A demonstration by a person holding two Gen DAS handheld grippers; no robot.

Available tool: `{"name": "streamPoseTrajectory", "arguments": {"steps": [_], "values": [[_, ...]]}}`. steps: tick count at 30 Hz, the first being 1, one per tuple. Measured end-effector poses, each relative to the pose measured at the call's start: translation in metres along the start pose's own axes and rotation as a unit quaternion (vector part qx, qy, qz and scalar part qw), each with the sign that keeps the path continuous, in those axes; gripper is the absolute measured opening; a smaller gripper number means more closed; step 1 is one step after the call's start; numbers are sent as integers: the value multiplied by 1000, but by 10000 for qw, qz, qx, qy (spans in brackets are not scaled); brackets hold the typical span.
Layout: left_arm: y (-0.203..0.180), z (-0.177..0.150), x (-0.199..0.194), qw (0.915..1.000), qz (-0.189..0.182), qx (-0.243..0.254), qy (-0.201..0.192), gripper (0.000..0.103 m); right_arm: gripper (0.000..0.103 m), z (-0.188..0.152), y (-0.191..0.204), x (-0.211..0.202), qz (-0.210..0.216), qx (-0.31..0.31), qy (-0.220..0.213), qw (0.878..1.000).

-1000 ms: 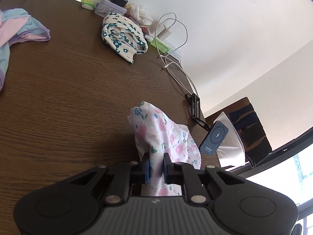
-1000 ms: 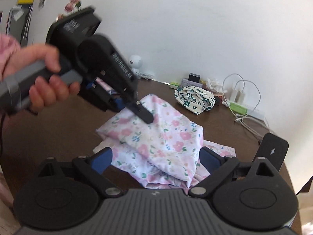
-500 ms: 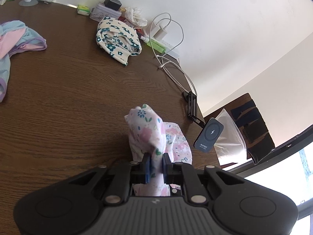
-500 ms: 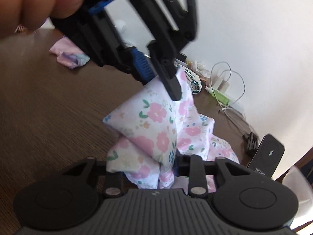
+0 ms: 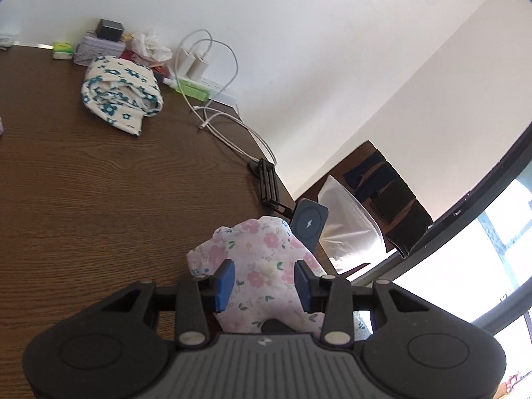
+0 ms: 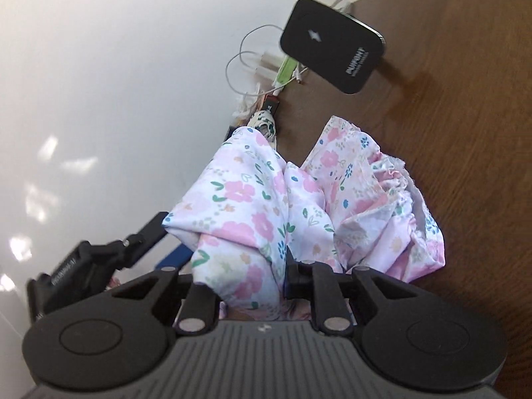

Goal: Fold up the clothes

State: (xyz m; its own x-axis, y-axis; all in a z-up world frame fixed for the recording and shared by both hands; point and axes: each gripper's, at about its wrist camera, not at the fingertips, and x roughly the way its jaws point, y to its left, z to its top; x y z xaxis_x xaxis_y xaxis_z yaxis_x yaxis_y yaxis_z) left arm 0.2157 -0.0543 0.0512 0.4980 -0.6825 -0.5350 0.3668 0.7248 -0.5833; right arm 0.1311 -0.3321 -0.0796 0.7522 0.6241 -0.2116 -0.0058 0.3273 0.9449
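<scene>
Pink-flowered garment (image 6: 239, 206) passes hands for refolding: right gripper (image 6: 237, 281) is closing on it, left gripper (image 5: 264, 281) opening around it.

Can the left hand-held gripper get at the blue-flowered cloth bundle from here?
Probably yes: bare table lies between it and the blue-flowered cloth bundle, but the opening left hand-held gripper must clear the pink floral garment.

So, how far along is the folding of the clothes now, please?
Done: the blue-flowered garment lies bundled by the wall. In hand: the pink floral garment, bunched and not flat; the right gripper is closing on it while the left gripper opens around it. Left: flatten and fold it.
</scene>
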Motion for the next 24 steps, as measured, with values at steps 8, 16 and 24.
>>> {"name": "streamPoseTrajectory", "arguments": {"steps": [8,16,24], "values": [[-26,0,68,9934,-421,966,460,10,16,9,-41,-9,146,1213,-176,9923],[-28,-11,117,9848,-225,1318,1106,4,21,12,-35,-13,-75,773,17,9970],[-19,-18,132,9841,-213,1233,1263,4,47,26,12,-53,-1213,-1198,124,9853]]}}
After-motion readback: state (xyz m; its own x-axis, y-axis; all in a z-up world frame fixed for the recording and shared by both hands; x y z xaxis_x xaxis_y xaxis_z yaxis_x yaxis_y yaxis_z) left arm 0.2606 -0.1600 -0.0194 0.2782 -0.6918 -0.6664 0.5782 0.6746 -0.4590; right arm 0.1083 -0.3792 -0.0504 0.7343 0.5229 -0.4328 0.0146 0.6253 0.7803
